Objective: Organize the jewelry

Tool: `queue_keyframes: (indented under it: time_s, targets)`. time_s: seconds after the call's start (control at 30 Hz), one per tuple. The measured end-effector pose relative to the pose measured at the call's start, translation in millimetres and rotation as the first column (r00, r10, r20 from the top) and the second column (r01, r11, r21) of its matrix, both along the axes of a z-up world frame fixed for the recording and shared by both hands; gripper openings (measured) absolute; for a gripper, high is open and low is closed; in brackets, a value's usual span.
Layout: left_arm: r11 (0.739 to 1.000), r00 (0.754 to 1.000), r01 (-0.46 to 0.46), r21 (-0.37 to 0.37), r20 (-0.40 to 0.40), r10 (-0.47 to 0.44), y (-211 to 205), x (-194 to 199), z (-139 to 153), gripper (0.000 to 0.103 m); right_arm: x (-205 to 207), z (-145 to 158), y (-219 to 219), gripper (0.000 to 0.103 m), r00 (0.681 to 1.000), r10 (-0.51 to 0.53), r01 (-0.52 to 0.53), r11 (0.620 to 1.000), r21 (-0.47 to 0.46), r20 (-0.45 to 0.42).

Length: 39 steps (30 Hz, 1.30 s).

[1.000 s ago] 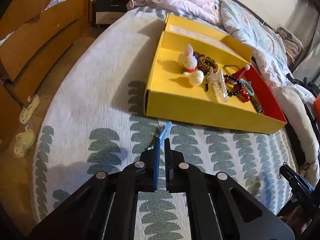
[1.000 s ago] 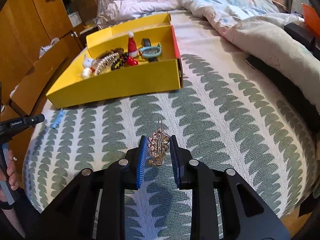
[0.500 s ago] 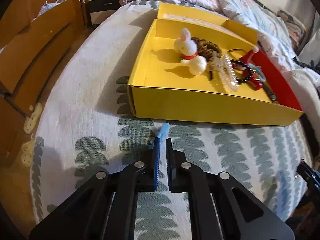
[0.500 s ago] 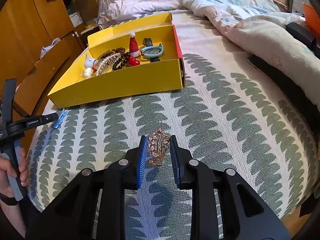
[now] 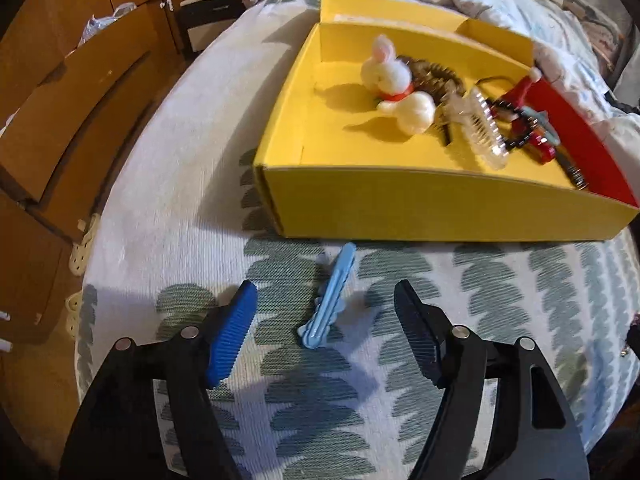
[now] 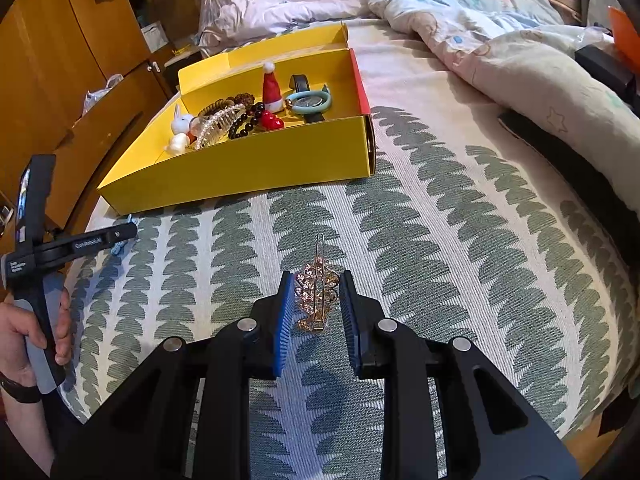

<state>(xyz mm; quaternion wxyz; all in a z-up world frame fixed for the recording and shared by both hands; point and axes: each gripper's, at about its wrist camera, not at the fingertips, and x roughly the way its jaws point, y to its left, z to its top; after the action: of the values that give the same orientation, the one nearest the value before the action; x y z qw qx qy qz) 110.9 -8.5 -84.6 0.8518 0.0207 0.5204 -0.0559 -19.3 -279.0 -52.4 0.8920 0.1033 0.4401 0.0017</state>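
Observation:
A light blue hair clip (image 5: pixel 331 296) lies on the leaf-patterned bedspread between the fingers of my left gripper (image 5: pixel 326 300), which is open wide around it, not touching. A yellow box (image 5: pixel 440 204) just beyond holds a white bunny (image 5: pixel 386 74), a clear claw clip (image 5: pixel 486 134), beads and a red Santa-hat piece. In the right wrist view a gold ornate hair clip (image 6: pixel 316 294) sits between the fingers of my right gripper (image 6: pixel 316 284), which is shut on it. The same box (image 6: pixel 248 168) lies ahead to the left, with a teal watch (image 6: pixel 308 102) inside.
Crumpled quilts and pillows (image 6: pixel 500 32) lie along the right and far side of the bed. Wooden wardrobe and drawers (image 5: pixel 60 100) stand off the bed's left edge. The left gripper and the hand holding it (image 6: pixel 36 264) show at the left of the right wrist view.
My left gripper has moved closer to the box and opened wide, so the blue clip now lies free on the bedspread between its fingers. The right gripper still holds the gold clip.

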Motion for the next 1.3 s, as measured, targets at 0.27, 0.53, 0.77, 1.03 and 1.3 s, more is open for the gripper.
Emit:
queue_keyframes:
  time_s: [0.27, 0.53, 0.77, 1.03, 1.3]
  targets:
    - [1.0, 1.0, -0.008, 0.002, -0.006, 0.008, 3.7, 0.5, -2.0, 0.03, -0.1, 0.4, -0.4, 0.024, 1.0, -0.002, 0.002, 1.0, 0.0, 0.002]
    - [0.998, 1.0, -0.022, -0.057, -0.022, 0.021, 14.5, 1.5, 3.6, 0.016, -1.7, 2.7, -0.8, 0.024, 1.0, -0.006, 0.006, 1.0, 0.005, 0.013]
    - [0.994, 0.999, -0.009, -0.106, 0.03, 0.012, 17.7, -8.0, 27.2, 0.016, -5.8, 11.9, -0.9, 0.024, 0.999, 0.0, -0.001, 1.0, 0.026, 0.043]
    - [0.991, 0.994, 0.035, -0.132, 0.112, -0.02, 8.2, -14.6, 63.3, 0.016, -6.7, 44.4, 18.6, 0.024, 0.987, 0.071, -0.08, 0.995, 0.061, 0.143]
    - [0.986, 0.986, 0.101, -0.133, 0.145, -0.082, -25.4, 22.5, 85.9, 0.016, 57.0, 84.2, 33.8, 0.024, 0.973, 0.133, -0.143, 0.989, 0.041, 0.19]
